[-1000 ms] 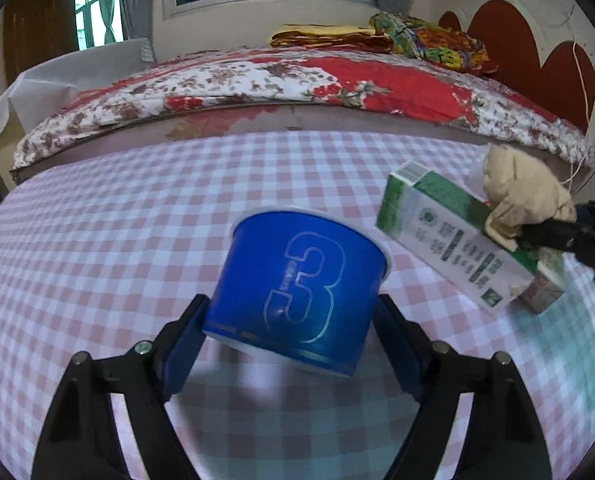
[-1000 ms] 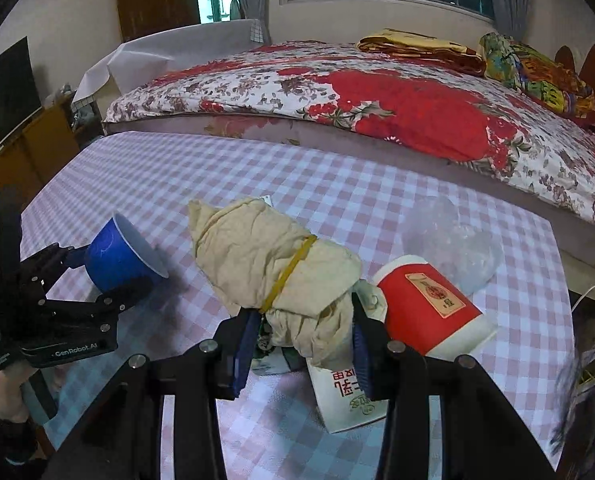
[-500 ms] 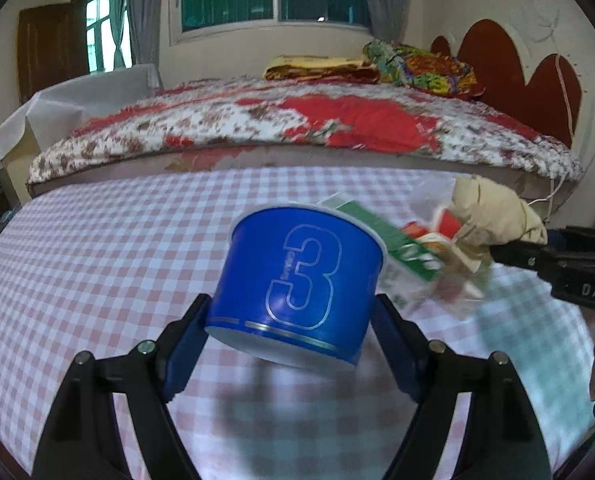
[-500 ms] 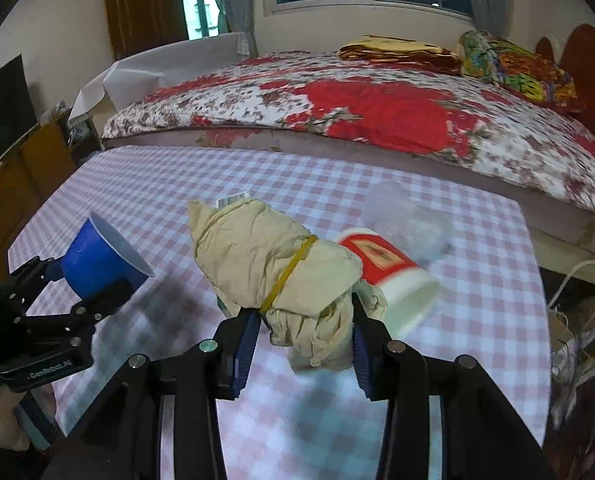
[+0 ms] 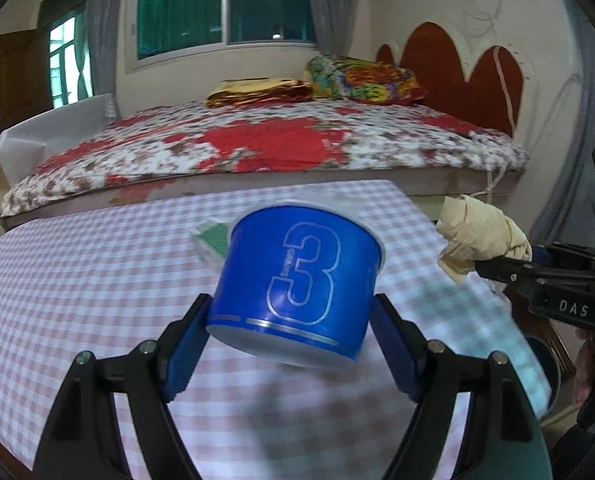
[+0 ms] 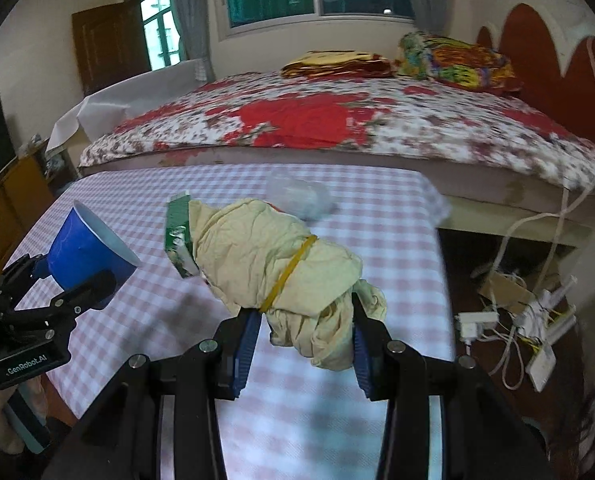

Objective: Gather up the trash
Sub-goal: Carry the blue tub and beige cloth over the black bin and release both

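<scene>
The left jaws are clamped on the blue cup (image 5: 297, 280), pressing only its narrow base end while it tilts with the rim pointing away; the right jaws are closed on the tail of the beige cloth bundle (image 6: 285, 272), tied with a yellow rubber band (image 6: 287, 276), most of its bulk sticking out past the pads. Both pieces of trash hang in the air above the checked desk (image 5: 77, 272)

The cup could pivot or slide out, since the tapered wall gives the pads little purchase and any squeeze may buckle it. The bundle could sag free, being soft and held by one end. Swinging the two loads close together risks a knock

Against a second ago, the green carton (image 6: 177, 236) and the clear plastic wrapper (image 6: 301, 198) now lie farther off on the desk, and the red paper cup is hidden. Both jaws have risen and swung toward the desk's right edge, where cables and a power strip (image 6: 477, 320) on the floor have come into sight
</scene>
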